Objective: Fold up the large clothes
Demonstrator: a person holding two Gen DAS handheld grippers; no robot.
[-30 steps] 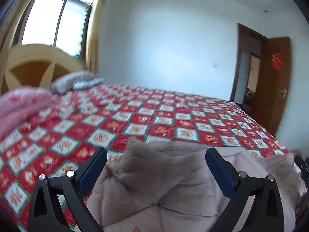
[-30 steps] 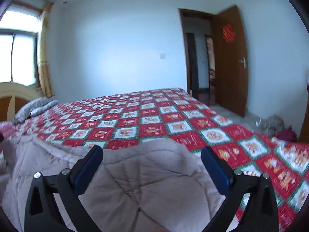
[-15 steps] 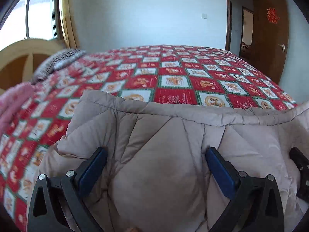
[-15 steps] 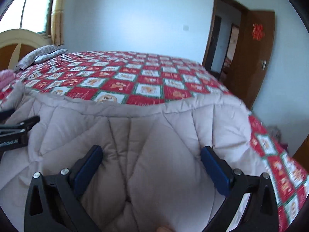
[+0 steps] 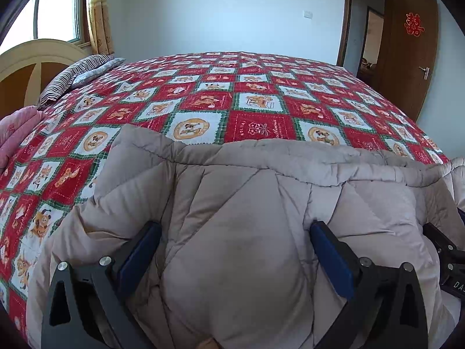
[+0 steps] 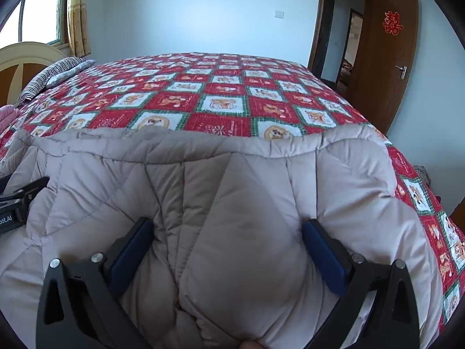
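A large beige quilted padded garment point(image 5: 250, 192) lies on the near part of the bed; it also fills the right wrist view point(image 6: 203, 180). My left gripper point(image 5: 235, 250) has its blue pads wide apart with a thick bulge of the garment between them. My right gripper point(image 6: 226, 241) stands the same way, jaws wide with padded fabric bulging between. The right gripper's black body shows at the right edge of the left wrist view point(image 5: 447, 256), and the left gripper's body at the left edge of the right wrist view point(image 6: 17, 203).
The bed has a red, white and green patchwork cover point(image 5: 247, 99). A striped pillow point(image 5: 75, 75) and a cream headboard point(image 5: 35, 58) are at far left, pink bedding point(image 5: 14, 133) at the left edge. A brown door point(image 6: 389, 58) stands open at right.
Both grippers have tilted down and moved forward over the bed. The garment, seen low in view a second ago, now spreads flatter and wider across the cover.
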